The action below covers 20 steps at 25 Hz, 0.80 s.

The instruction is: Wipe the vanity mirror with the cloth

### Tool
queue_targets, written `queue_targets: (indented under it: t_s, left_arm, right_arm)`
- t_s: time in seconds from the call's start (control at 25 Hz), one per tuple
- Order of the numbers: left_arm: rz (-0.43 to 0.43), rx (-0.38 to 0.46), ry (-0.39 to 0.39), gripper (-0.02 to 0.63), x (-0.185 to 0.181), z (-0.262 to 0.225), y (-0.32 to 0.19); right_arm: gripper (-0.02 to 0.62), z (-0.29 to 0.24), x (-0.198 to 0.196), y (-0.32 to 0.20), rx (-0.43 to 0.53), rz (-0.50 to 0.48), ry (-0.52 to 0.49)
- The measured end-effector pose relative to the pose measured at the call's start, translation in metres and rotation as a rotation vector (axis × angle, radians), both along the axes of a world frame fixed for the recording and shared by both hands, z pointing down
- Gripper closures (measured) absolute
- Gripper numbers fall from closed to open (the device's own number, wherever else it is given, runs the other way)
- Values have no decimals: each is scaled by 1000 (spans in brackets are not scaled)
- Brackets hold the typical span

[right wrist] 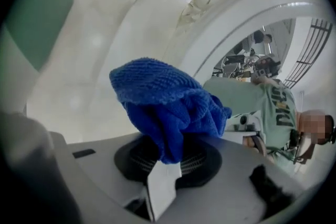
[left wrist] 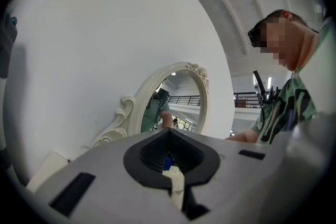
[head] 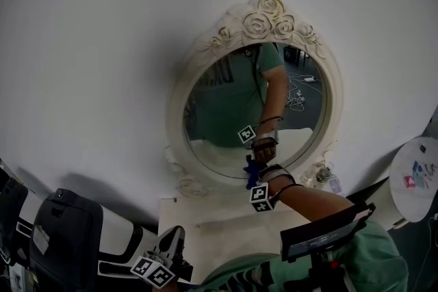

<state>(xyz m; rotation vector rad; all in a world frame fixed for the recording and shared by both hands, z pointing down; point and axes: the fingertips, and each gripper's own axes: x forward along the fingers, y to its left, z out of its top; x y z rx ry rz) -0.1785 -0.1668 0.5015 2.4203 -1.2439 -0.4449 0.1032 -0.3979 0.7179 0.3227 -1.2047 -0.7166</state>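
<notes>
Head view shows an oval vanity mirror [head: 254,102] in a cream frame carved with roses, standing on a pale dressing table [head: 205,229] against a white wall. The right gripper [head: 256,180] reaches up to the bottom of the glass with a blue cloth [head: 250,169] bunched at its tip, right where glass meets frame; from here I cannot tell whether the cloth is pressed on or just short of it. The left gripper [head: 171,246] hangs low over the table's front edge, well apart from the mirror. Left gripper view looks up along the wall at the mirror [left wrist: 181,94] from the side. The left gripper [left wrist: 170,165] has its jaws drawn together with nothing between them. Right gripper view has the right gripper [right wrist: 165,165] pinched tight on one gathered end of the cloth [right wrist: 163,105], and the rest blooms out in loose knitted folds towards the frame [right wrist: 236,23] and the glass beyond. That cloth looks light, soft and floppy, so I would expect it to fold rather than push. A grip close to the bulk of it should give firmer contact. The glass is hard and breakable and the mirror only stands propped, so gentle, flat strokes seem wise, and the carved frame could snag the knit.
</notes>
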Motion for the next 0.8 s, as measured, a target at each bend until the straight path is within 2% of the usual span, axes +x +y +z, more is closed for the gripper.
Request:
queue_targets:
  t_s: [0.4, 0.6, 0.68, 0.8]
  left_arm:
    - [60, 10, -13, 597, 20, -5, -14]
    - [77, 13, -19, 597, 26, -8, -20]
    - [84, 13, -22, 597, 31, -9, -22]
    - [95, 16, -31, 597, 49, -12, -25]
  right_arm:
    - [520, -23, 64, 0, 2, 145, -13]
    - [520, -32, 75, 0, 7, 175, -41]
    - [518, -35, 73, 2, 10, 169, -82]
    - [518, -50, 78, 7, 33, 168, -201]
